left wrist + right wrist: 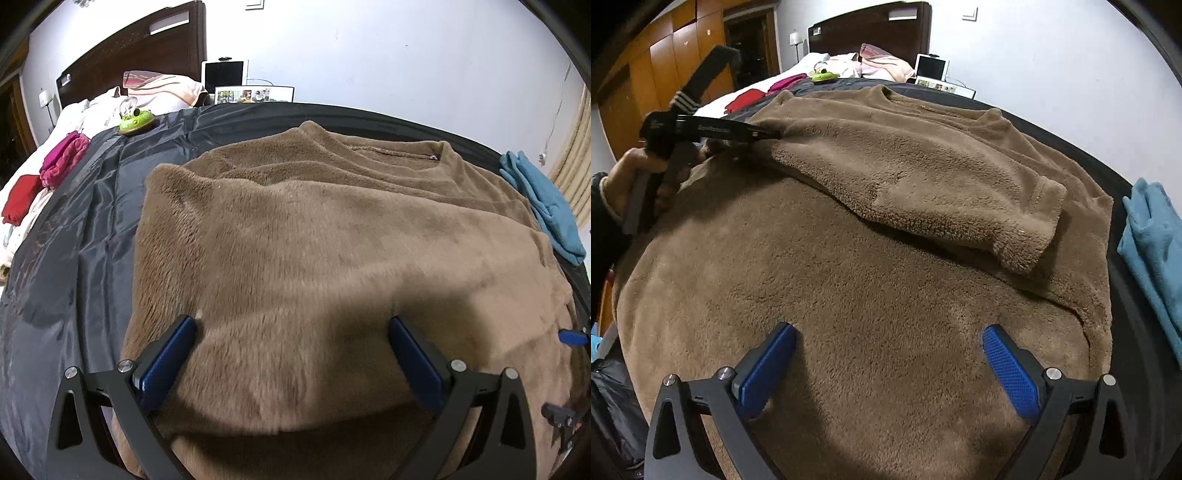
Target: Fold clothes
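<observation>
A brown fleece sweater (314, 229) lies flat on a dark sheet (85, 229), neckline at the far side. One sleeve (923, 184) is folded across its body. My left gripper (291, 328) is open just above the sweater's near part. In the right wrist view the left gripper (768, 134) reaches in from the left at the folded sleeve's shoulder end, its fingertips at the fabric. My right gripper (888, 339) is open and empty, hovering over the sweater's lower body (849, 314).
A folded blue garment (543, 203) lies at the right edge of the sheet (1137, 332). Pink (62, 158) and red (22, 199) clothes lie at the left. A green toy (135, 122) sits at the far side. Pillows and a dark headboard (140, 51) stand behind.
</observation>
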A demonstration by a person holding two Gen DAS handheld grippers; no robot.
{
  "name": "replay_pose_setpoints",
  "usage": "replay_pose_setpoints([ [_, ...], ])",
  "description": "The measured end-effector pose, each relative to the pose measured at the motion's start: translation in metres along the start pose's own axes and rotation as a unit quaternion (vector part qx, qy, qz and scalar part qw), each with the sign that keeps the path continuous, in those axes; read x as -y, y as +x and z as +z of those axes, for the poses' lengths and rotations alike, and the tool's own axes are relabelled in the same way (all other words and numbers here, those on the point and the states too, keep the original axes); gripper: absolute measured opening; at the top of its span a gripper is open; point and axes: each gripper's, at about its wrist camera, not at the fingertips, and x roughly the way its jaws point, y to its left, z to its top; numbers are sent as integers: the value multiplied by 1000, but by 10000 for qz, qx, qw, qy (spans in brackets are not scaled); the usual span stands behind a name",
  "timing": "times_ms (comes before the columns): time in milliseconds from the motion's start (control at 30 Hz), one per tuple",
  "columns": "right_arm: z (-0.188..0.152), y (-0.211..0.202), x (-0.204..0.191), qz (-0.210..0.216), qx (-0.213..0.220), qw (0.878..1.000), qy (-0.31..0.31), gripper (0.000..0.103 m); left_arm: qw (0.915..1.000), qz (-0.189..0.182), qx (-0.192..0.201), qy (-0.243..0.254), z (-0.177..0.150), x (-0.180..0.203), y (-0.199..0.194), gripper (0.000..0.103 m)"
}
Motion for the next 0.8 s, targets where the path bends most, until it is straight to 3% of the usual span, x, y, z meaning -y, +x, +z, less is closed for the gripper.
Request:
replay_pose_setpoints([
  [133, -5, -9, -3, -204, 118, 9997, -54, 102, 9996, -125, 151, 212, -22, -2, -34, 103],
  [200, -9, -25, -9, -320, 422, 9986, -81, 102, 9990, -233, 238, 282, -35, -7, -54, 103],
  [467, -57, -77, 1, -5, 1035, 9935, 483, 102, 9979, -499, 417, 29, -97, -45, -114, 103],
  [633, -88, -107, 6, 150, 1307, 9880, 808, 102, 9916, -1092, 693, -48, -133, -61, -149, 103],
  [800, -115, -131, 7, 255, 1494, 9838, 959, 102, 9836, -1550, 901, 216, -169, -60, -180, 103],
])
